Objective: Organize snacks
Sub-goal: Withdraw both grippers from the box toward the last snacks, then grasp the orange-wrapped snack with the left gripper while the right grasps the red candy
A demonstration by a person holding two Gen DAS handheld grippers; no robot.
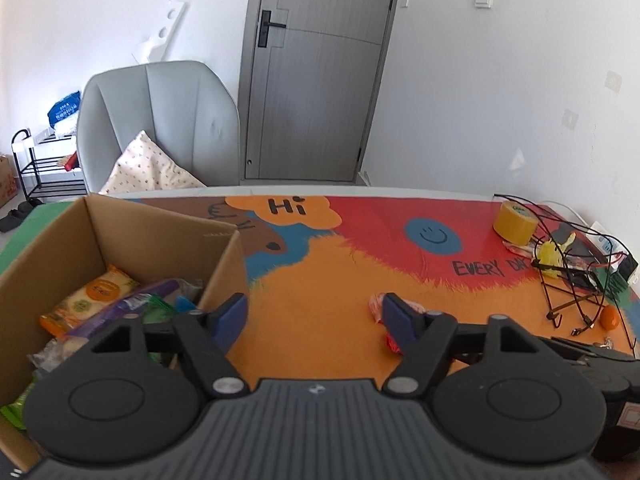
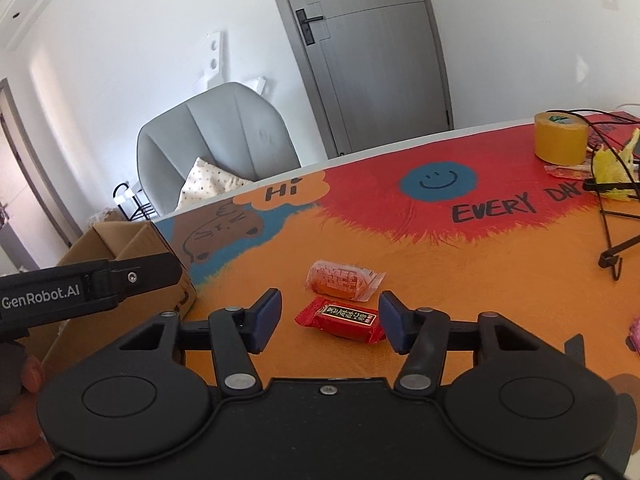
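Observation:
Two wrapped snacks lie on the colourful table mat: an orange one and, nearer, a red one. My right gripper straddles the red snack; a gap shows at the left pad, so it is open. In the left wrist view, my left gripper is open over bare mat with nothing between its fingers. Its right finger hides most of the orange snack. A cardboard box to its left holds several snack packets, among them an orange packet and a purple one.
At the right stand a yellow tape roll, crumpled yellow wrappers and a tangle of black wires. A small orange ball lies near them. A pink item shows at the edge. A grey chair stands behind the table.

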